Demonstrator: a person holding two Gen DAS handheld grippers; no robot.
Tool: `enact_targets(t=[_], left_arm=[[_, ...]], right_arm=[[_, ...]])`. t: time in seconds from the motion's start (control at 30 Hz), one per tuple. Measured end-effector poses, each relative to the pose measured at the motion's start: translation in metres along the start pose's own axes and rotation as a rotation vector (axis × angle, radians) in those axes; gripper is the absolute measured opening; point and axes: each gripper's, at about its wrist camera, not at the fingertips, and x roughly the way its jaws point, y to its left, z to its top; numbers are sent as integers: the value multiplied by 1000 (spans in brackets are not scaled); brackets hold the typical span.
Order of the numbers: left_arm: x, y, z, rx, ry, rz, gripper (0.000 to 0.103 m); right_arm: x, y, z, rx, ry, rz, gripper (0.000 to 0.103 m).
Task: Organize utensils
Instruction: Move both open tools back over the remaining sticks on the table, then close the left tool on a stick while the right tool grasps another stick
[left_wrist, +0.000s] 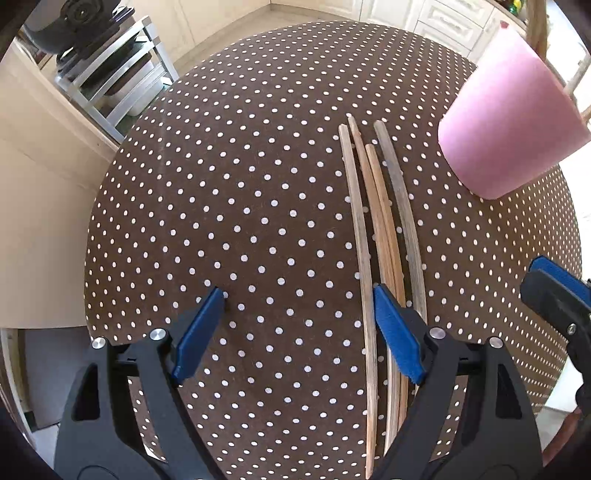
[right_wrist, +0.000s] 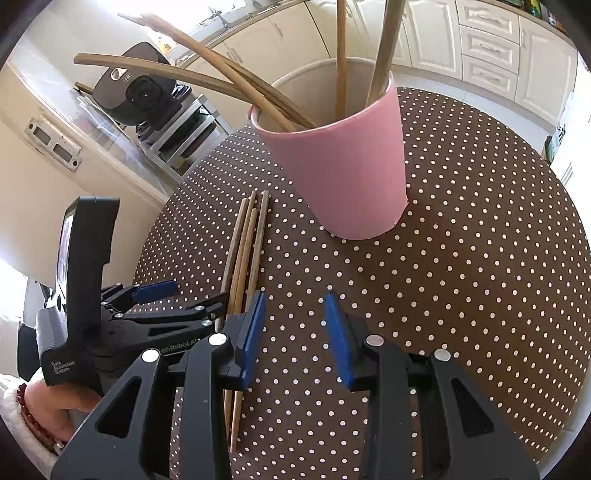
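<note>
Four chopsticks (left_wrist: 384, 236) on dotted surface (left_wrist: 221, 221), beside pink cup (right_wrist: 343, 162).
Left claw (left_wrist: 299, 314) wide open, empty; right claw (right_wrist: 295, 314) partly open, empty.

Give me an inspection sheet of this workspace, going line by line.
Surface: round table with a brown polka-dot cloth.
Job's things: four chopsticks lying side by side; pink cup upright, already holding several chopsticks.
Clutter: nothing seen.
Grippers: left gripper jaws wide open, one finger over the loose chopsticks; right gripper jaws partly open and empty.
Cables: nothing seen.
Surroundings: cream kitchen cabinets; metal rack beyond the table.
</note>
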Motion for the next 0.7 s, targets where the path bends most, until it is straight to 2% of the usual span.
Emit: enact_targets(t=[0.3, 0.4, 0.47, 0.53, 0.7], left_arm=[[11, 11, 31, -16, -17, -1, 81], [12, 14, 39, -5, -39, -6, 68], [8, 17, 43, 13, -47, -3, 50], [7, 26, 42, 8, -39, -14, 46], [5, 54, 37, -54, -37, -42, 46]], right_arm=[[16, 11, 4, -39, 12, 15, 32], [24, 22, 8, -54, 11, 20, 32], [31, 28, 11, -46, 11, 30, 32], [38, 35, 14, -37, 12, 21, 32], [58, 47, 21, -40, 23, -28, 32]])
